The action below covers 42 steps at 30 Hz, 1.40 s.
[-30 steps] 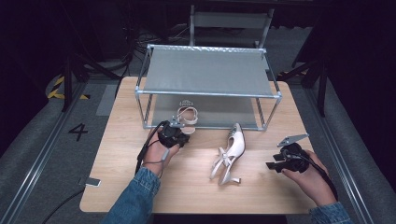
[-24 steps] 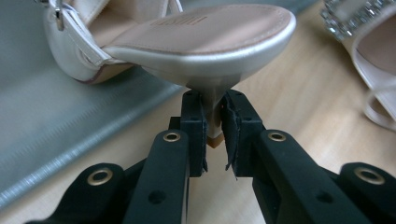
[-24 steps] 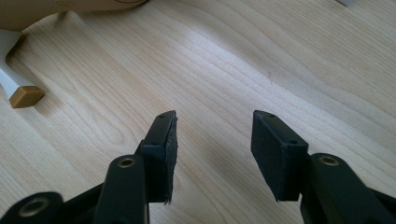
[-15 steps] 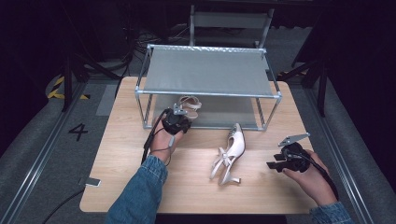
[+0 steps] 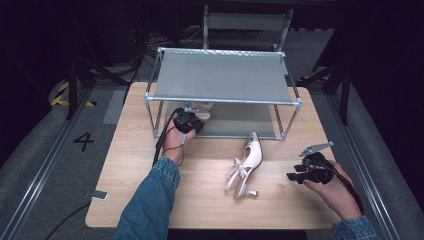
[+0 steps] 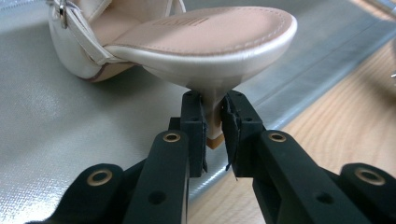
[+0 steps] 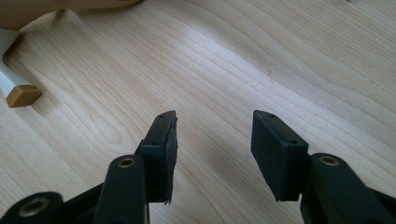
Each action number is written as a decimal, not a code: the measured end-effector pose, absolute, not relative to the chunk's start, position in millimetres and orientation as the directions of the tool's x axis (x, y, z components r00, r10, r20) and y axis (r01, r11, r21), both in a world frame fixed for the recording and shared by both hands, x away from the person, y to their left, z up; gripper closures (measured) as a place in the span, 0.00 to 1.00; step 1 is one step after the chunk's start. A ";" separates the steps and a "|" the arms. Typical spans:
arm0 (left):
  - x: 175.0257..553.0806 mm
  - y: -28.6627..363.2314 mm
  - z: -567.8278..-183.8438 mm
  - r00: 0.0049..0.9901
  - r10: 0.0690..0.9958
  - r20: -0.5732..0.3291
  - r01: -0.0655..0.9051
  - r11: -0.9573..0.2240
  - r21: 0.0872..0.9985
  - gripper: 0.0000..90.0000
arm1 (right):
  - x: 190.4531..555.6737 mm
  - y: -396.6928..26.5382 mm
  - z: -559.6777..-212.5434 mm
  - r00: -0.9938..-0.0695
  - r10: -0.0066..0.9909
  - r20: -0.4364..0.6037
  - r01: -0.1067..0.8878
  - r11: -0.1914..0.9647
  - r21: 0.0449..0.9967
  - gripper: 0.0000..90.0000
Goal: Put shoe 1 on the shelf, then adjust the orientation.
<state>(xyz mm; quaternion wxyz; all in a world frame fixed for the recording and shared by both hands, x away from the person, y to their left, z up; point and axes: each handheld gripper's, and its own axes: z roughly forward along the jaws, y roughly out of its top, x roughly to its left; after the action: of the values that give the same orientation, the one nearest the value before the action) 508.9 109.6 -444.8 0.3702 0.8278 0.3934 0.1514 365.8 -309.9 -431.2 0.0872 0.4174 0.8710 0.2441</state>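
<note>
Left gripper (image 6: 213, 128) jaws clamped on heel of white slingback shoe (image 6: 177, 42), over rack's lower shelf (image 6: 60, 130); right gripper (image 7: 212, 140) jaws half open, nothing between them, above wooden table (image 7: 261, 60); second shoe (image 5: 245, 165) lies mid-table.

Held shoe (image 6: 187, 42) (toe end) cut off.

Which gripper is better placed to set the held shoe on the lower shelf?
Left. The left gripper is shut on the shoe's heel above the lower shelf; the right gripper rests open over the table.
</note>
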 end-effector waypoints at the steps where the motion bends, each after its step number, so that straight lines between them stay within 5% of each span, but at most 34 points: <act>1: 507.9 108.4 -447.4 0.601 0.796 -0.068 0.576 -0.373 0.728 0.88 | 366.1 -310.1 -431.5 -0.638 0.768 0.053 0.684 0.533 0.499 0.58; 9: 511.4 105.6 -459.9 0.598 0.800 -0.048 0.577 -0.387 0.719 0.82 | 364.3 -309.1 -428.6 -0.639 0.767 0.049 0.679 0.534 0.505 0.58; 12: 509.2 104.4 -461.1 0.572 0.820 -0.015 0.572 -0.386 0.724 0.59 | 363.7 -309.8 -427.6 -0.642 0.765 0.043 0.674 0.537 0.507 0.58; 16: 497.9 106.3 -451.7 0.538 0.842 -0.042 0.582 -0.335 0.741 0.43 | 363.3 -310.5 -424.1 -0.641 0.766 0.043 0.670 0.532 0.518 0.58; 26: 442.5 114.2 -414.2 0.545 0.838 -0.030 0.576 -0.349 0.739 0.33 | 360.7 -304.9 -420.7 -0.653 0.756 0.037 0.656 0.541 0.527 0.57; 42: 389.3 140.2 -411.3 0.617 0.786 -0.042 0.671 -0.497 0.550 0.23 | 366.0 -265.9 -407.7 -0.730 0.676 0.097 0.603 0.571 0.557 0.60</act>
<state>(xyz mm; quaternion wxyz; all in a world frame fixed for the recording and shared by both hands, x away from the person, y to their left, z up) 389.3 140.2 -411.3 0.2669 0.8585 0.4244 0.1075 366.0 -265.9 -407.7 0.0632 0.3619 0.8840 0.2890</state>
